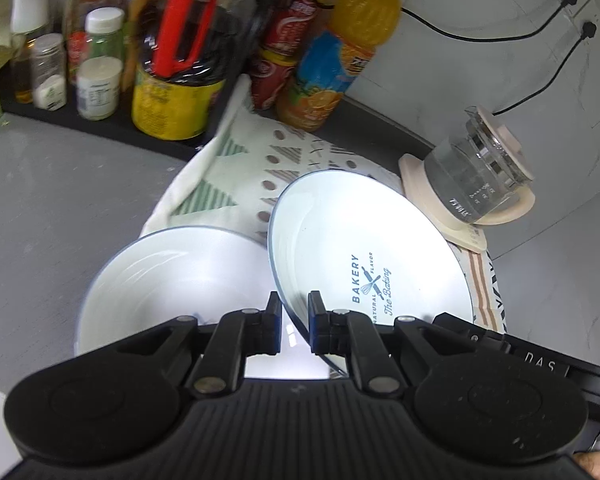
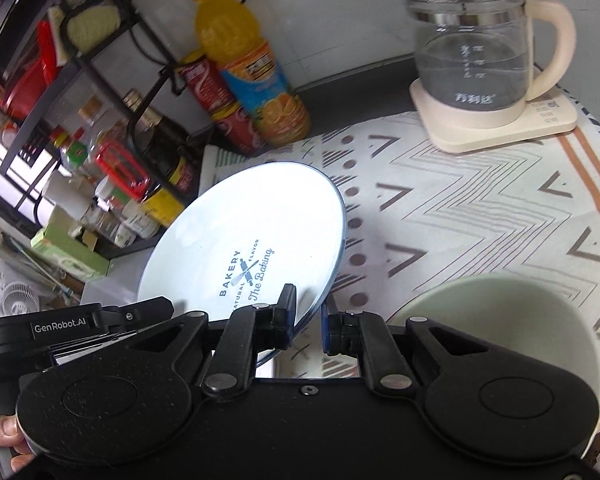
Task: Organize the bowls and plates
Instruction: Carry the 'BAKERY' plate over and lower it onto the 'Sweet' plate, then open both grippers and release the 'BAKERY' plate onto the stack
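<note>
A white plate with a blue rim and "BAKERY" print (image 1: 364,248) is held tilted above the patterned cloth. My left gripper (image 1: 295,312) is shut on its near left rim. My right gripper (image 2: 309,307) is shut on its right rim; the plate also shows in the right wrist view (image 2: 252,240). A second white plate or shallow bowl (image 1: 172,276) lies under the left gripper, to the left of the held plate. A pale green bowl (image 2: 496,320) sits on the cloth at the lower right of the right wrist view.
A glass kettle on a cream base (image 2: 480,52) stands at the back right of the cloth (image 2: 460,208). Orange juice bottle (image 2: 252,68), red cans (image 2: 216,96) and a rack of sauce bottles and jars (image 1: 100,52) line the back left wall.
</note>
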`<state>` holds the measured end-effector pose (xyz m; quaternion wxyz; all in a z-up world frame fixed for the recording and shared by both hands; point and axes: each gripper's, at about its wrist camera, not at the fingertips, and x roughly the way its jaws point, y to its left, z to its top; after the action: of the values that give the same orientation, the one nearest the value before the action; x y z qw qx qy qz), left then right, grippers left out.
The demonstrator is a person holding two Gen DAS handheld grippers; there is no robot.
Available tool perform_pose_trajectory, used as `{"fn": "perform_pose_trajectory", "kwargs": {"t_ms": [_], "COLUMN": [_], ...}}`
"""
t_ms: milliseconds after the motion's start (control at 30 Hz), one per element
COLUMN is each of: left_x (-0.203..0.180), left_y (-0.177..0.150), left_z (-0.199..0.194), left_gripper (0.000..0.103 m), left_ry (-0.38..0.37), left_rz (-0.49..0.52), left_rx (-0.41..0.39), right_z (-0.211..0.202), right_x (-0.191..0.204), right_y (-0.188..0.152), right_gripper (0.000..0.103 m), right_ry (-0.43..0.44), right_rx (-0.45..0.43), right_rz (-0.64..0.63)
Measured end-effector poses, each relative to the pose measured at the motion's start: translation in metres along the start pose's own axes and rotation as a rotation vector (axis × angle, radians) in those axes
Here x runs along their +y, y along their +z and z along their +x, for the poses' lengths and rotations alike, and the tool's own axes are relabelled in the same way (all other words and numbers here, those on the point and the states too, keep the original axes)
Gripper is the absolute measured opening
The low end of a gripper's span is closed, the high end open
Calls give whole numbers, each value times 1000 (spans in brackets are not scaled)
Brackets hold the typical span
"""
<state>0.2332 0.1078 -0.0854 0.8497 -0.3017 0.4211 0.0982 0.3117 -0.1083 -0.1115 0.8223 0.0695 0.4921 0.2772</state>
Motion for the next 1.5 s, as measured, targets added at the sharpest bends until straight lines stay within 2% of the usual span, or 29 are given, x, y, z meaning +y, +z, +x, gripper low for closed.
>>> {"fn": "perform_pose_trajectory", "kwargs": {"t_ms": [267,700,1500], "left_x": [27,58,89], "left_y": [-16,-43,-60], "left_z": [-6,2,18], "left_gripper": [11,11,12], "left_ry": [11,18,57], "left_rz": [-34,-91,-186], "left_rx": [17,60,94], "right_z": [9,24,53], "right_x": [24,42,76], "right_y": [-25,-54,-70], "right_gripper": [12,12,13], "right_ry": [-2,-52,-150], "right_rx": [25,94,170], "right_rz": [-36,-114,-286]}}
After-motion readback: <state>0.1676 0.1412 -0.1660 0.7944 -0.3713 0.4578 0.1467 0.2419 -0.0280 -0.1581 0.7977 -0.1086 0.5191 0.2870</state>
